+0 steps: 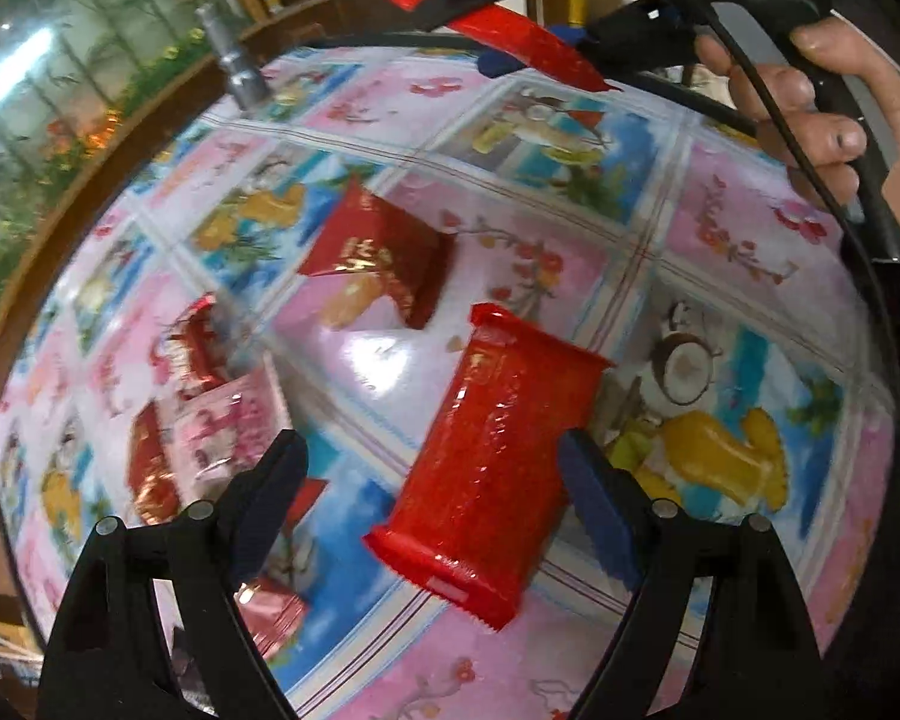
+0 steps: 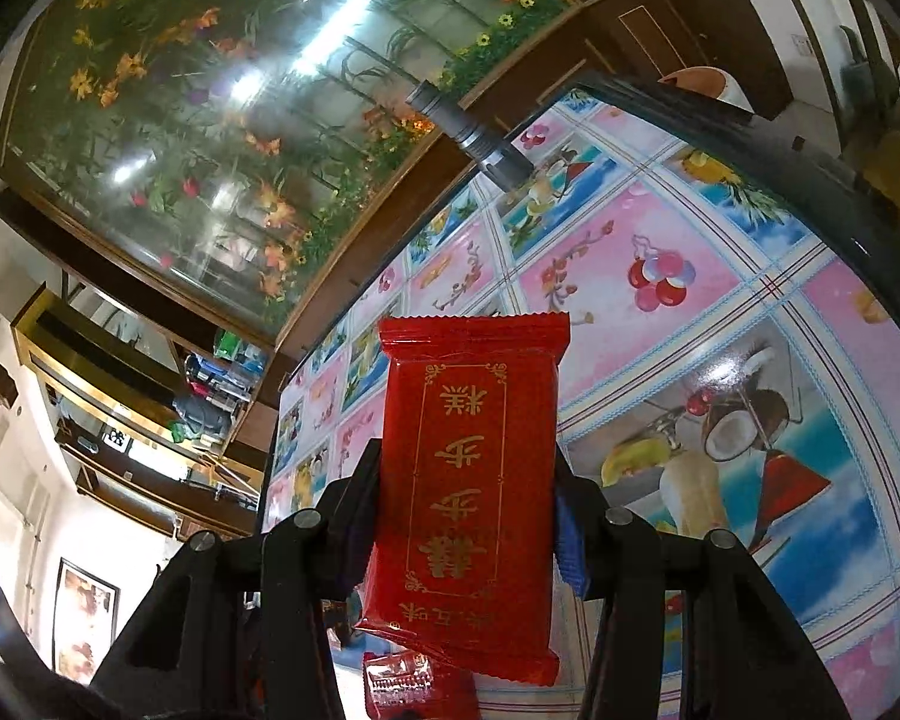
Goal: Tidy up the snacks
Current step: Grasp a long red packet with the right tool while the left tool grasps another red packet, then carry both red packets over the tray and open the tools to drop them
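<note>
My left gripper (image 1: 429,450) hangs open over the table (image 1: 720,228), pointing steeply down. A bright red snack packet (image 1: 492,468) lies flat between its fingers; the blue right pad is at the packet's edge and the left finger stands well off it. At the top of the left wrist view a hand (image 1: 810,90) holds my right gripper (image 1: 510,30), shut on a second red packet (image 1: 528,42). In the right wrist view this gripper (image 2: 468,498) clamps that gold-lettered red packet (image 2: 468,480) by its long sides, above the table (image 2: 690,228).
More snacks lie left of the left gripper: a dark red packet (image 1: 378,258), a pink one (image 1: 228,432), red foil ones (image 1: 192,348) and a pink foil one (image 1: 270,606). A metal torch (image 1: 234,60) stands at the far edge. Another red packet (image 2: 414,684) lies under the right gripper.
</note>
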Demonstrator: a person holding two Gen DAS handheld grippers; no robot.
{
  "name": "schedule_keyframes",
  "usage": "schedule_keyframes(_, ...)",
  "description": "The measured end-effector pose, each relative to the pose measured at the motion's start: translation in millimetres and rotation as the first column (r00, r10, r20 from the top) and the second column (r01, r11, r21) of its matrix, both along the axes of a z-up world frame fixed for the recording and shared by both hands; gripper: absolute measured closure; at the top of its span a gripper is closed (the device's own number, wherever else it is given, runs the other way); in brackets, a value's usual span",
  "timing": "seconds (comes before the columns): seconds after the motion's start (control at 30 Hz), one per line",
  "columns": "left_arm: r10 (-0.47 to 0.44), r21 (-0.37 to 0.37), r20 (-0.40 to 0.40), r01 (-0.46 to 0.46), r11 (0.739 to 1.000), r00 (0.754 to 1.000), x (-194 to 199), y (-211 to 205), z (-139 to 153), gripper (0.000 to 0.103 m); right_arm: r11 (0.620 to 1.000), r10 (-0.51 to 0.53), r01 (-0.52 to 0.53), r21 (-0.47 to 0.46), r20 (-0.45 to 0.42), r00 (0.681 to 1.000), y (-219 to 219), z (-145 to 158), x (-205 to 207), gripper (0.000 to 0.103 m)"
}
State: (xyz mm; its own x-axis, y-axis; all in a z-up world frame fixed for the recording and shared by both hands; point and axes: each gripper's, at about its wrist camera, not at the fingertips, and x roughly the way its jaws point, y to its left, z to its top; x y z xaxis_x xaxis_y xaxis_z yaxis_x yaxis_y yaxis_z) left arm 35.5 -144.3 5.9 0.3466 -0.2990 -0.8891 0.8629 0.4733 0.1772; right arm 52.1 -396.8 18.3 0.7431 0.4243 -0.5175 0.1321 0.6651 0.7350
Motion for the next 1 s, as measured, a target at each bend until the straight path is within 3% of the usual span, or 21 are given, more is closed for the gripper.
schedule_keyframes(0.13, -0.12, 0.07, -0.008, 0.121, 0.99, 0.993, -18, -8, -12, 0.017, 1.0, -0.009, 0.009, 0.009, 0.0, 1.0, -3, 0, -1, 0.053)
schedule_keyframes(0.2, -0.133, 0.051, -0.003, 0.133, 0.99, 0.991, -18, -10, -12, 0.017, 1.0, -0.008, 0.008, 0.005, 0.006, 1.0, -1, 2, -3, 0.053)
schedule_keyframes(0.3, -0.073, -0.003, -0.081, 0.073, 0.997, 0.994, -2, -7, -15, 0.018, 1.0, -0.004, 0.004, 0.001, 0.009, 1.0, 1, 2, -3, 0.053)
schedule_keyframes(0.37, -0.016, -0.072, -0.158, 0.005, 0.997, 0.987, 7, -1, -17, 0.027, 1.0, -0.004, 0.004, 0.004, 0.003, 1.0, 1, 1, -2, 0.053)
schedule_keyframes(0.5, 0.005, -0.114, -0.121, -0.018, 0.993, 0.993, -10, 2, -13, 0.057, 1.0, -0.003, 0.003, 0.004, -0.001, 1.0, 1, -1, -3, 0.053)
schedule_keyframes(0.67, 0.16, -0.116, -0.121, -0.174, 0.978, 0.98, -30, 5, -13, 0.059, 0.999, -0.015, 0.016, -0.028, 0.016, 1.0, 1, 0, -4, 0.053)
schedule_keyframes(0.8, 0.341, -0.123, -0.132, -0.357, 0.926, 0.931, -51, 23, -10, 0.059, 0.999, -0.006, 0.006, -0.033, 0.025, 1.0, 3, 2, -3, 0.053)
schedule_keyframes(0.93, 0.434, -0.167, -0.084, -0.442, 0.881, 0.897, -74, 50, -2, 0.059, 0.997, 0.031, -0.029, -0.065, 0.03, 0.999, 14, 3, -1, 0.053)
schedule_keyframes(1.0, 0.498, -0.215, -0.081, -0.503, 0.837, 0.864, -91, 71, 9, 0.059, 0.995, 0.059, -0.056, -0.079, 0.028, 0.998, 23, 3, 0, 0.053)
